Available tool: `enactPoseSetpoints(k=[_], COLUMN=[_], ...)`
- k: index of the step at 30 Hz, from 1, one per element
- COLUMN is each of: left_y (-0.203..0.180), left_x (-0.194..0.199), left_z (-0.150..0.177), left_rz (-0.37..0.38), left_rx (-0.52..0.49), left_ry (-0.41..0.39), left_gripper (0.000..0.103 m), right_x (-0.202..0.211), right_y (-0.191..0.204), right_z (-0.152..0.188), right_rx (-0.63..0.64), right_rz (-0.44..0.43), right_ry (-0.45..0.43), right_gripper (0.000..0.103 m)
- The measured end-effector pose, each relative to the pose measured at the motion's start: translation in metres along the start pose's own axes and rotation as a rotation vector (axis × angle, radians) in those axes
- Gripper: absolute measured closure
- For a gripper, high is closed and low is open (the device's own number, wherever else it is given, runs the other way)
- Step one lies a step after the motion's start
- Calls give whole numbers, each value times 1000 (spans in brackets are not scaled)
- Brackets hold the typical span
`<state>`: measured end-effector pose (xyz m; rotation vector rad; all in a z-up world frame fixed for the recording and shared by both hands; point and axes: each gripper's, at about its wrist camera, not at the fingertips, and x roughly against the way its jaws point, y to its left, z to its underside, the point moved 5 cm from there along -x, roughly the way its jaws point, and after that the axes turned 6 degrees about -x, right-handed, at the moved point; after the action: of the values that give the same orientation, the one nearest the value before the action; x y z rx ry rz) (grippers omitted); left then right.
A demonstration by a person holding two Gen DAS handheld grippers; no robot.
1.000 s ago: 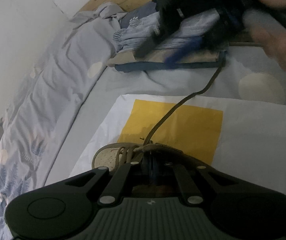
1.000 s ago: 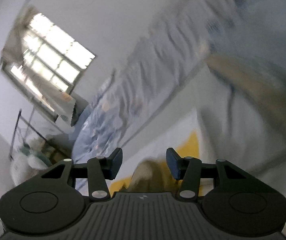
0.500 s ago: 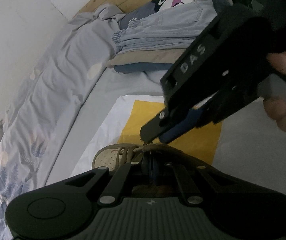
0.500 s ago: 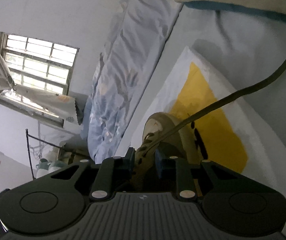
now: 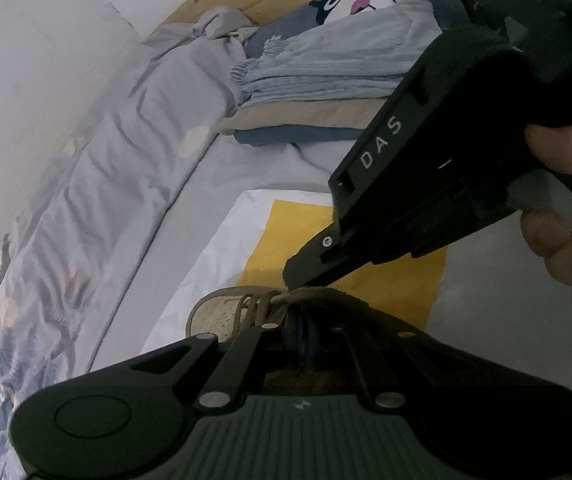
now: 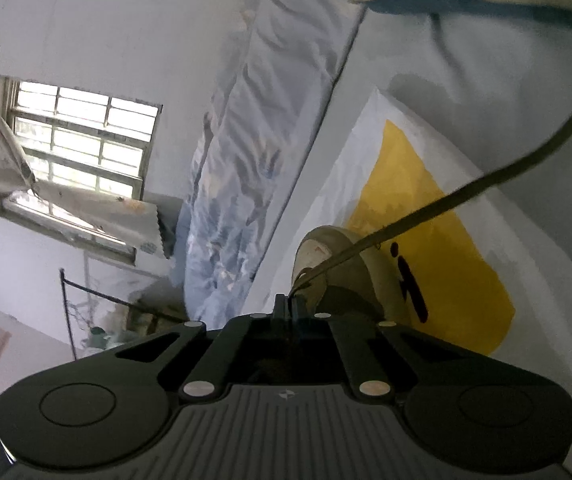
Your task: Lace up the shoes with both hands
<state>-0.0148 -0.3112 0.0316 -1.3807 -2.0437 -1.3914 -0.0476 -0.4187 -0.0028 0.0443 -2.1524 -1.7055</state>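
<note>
The tan mesh shoe sits on a white-and-yellow plastic sheet spread over the bed, likely to keep the bedding clean. The right gripper has just closed onto the flat brown lace near an eyelet, probably to pull it taut. The left gripper, all but closed, pinches the shoe's upper, seemingly steadying it.

The left gripper body hides most of the shoe; the lace runs off-frame.
</note>
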Motion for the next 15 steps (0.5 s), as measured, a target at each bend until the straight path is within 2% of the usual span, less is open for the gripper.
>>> enactPoseSetpoints(k=[4,8,12,14,15], left_y=[3,5,5,3,3], left_x=[1,6,10,13,15], left_z=[0,3,5,5,5], left_rz=[-20,-36,-48,-53,-54], left_rx=[5,21,24,30,35], left_ry=[-1,7,16,22,25], left_gripper=[96,95,95,95,95], right_x=[11,31,30,28,25], right_y=[1,-7,-8,-6,-5], right_z=[-8,-24,-26,-21,-18], right_rx=[34,57,22,6,2], right_rz=[35,140,96,69,58], right_ry=[-41,-139,-98,-73,-61], right_gripper=[103,103,102,97,90])
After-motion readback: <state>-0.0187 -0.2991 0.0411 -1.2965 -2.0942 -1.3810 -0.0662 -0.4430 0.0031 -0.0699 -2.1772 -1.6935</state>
